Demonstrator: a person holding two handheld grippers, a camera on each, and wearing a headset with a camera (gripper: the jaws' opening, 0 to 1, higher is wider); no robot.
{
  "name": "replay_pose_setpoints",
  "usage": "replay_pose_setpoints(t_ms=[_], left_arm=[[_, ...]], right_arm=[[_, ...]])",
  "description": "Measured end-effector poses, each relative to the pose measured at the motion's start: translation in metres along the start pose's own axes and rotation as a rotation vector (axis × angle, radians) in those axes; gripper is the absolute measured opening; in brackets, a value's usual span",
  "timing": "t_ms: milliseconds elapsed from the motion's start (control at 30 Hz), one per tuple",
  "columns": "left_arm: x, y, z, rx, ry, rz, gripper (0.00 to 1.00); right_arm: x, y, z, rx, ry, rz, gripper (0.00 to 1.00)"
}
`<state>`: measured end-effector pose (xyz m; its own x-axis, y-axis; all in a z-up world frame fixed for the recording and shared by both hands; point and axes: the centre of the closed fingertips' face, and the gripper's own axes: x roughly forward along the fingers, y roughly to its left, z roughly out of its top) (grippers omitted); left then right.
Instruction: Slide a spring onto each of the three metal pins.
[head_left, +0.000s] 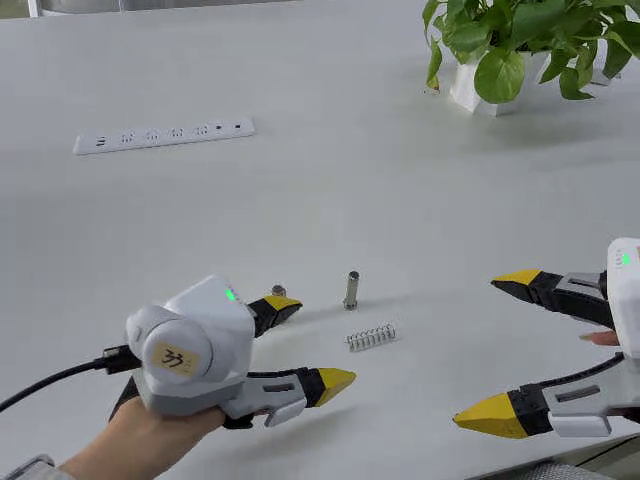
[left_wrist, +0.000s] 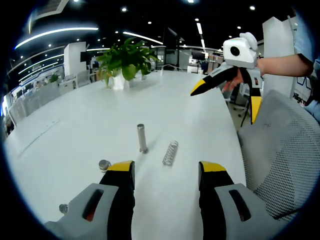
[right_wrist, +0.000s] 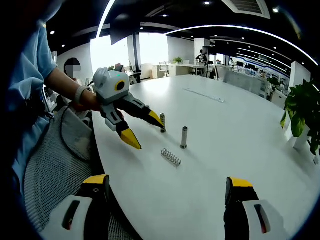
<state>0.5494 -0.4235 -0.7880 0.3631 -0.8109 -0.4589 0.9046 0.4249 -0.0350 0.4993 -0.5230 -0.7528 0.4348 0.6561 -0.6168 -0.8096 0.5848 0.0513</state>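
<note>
The left tongs and right tongs both gape empty by the tabletop's near edge, the spring lying loose between them beside an upright pin, so gripping it likely comes first

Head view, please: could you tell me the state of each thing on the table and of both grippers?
Left gripper: open, empty.
Right gripper: open, empty.
Spring: lying on its side, on no pin.
Tall metal pin: upright, bare.
Second pin: beside the left gripper's jaws, partly hidden.
Power strip: nothing plugged in.
</note>
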Motion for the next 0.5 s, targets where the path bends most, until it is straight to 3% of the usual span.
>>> replay_pose_setpoints(t_ms=[233, 333, 500], left_arm=[[0.025, -0.005, -0.006, 0.042, 0.027, -0.012, 0.35], [0.031, -0.002, -0.008, 0.012, 0.028, -0.006, 0.31], [0.036, 0.002, -0.017, 0.013, 0.043, 0.007, 0.23]], right_arm=[[-0.004, 0.003, -0.005, 0.020, 0.010, -0.004, 0.95], [-0.006, 0.004, -0.007, 0.028, 0.008, -0.006, 0.95], [-0.010, 0.000, -0.010, 0.039, 0.010, -0.009, 0.94]])
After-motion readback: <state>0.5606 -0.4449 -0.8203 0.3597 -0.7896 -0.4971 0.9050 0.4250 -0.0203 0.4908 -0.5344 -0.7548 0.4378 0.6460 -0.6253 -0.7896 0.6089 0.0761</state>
